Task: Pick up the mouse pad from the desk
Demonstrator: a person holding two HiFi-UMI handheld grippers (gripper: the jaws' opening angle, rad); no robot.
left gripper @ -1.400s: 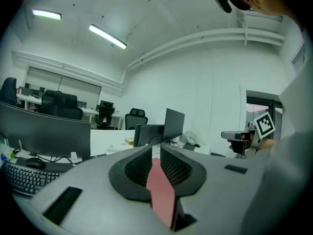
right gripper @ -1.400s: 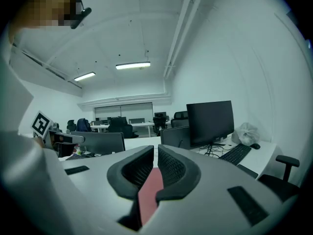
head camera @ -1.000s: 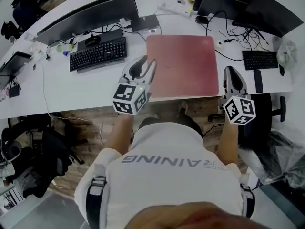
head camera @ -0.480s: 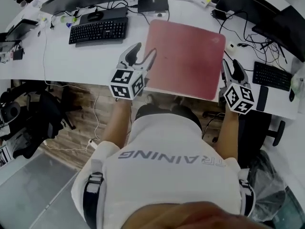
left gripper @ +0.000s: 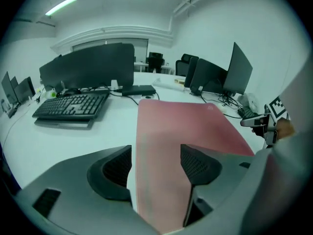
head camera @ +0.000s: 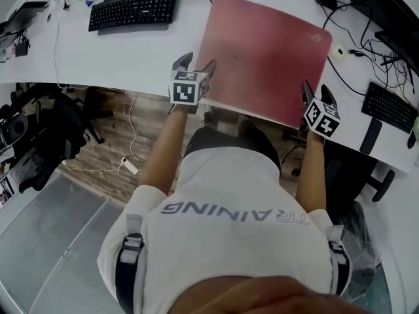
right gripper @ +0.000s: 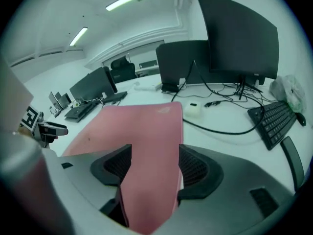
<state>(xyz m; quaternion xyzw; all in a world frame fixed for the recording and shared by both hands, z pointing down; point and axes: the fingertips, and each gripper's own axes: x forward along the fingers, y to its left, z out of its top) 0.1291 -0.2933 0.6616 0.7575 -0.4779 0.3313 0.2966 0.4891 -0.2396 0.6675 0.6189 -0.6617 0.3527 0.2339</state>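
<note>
A large red mouse pad (head camera: 262, 48) lies flat on the white desk (head camera: 98, 61), its near edge at the desk's front edge. My left gripper (head camera: 196, 63) is at the pad's near left corner, its jaws opening. In the left gripper view the mouse pad (left gripper: 181, 131) runs between the jaws of the left gripper (left gripper: 155, 168), and the pads do not press on it. My right gripper (head camera: 315, 91) is at the near right corner, jaws also opening. The right gripper (right gripper: 153, 168) straddles the mouse pad (right gripper: 142, 136) without touching it.
A black keyboard (head camera: 134, 8) lies left of the pad, with a second keyboard (head camera: 391, 106) at the right. Cables and a small white box (head camera: 337, 51) sit beside the pad's right edge. Dark monitors (right gripper: 234, 38) stand at the back. An office chair (head camera: 39, 133) is below left.
Both grippers have dropped toward the desk and tipped downward, ending at the pad's near corners. Their jaws have spread apart. The head view has swung closer over the pad.
</note>
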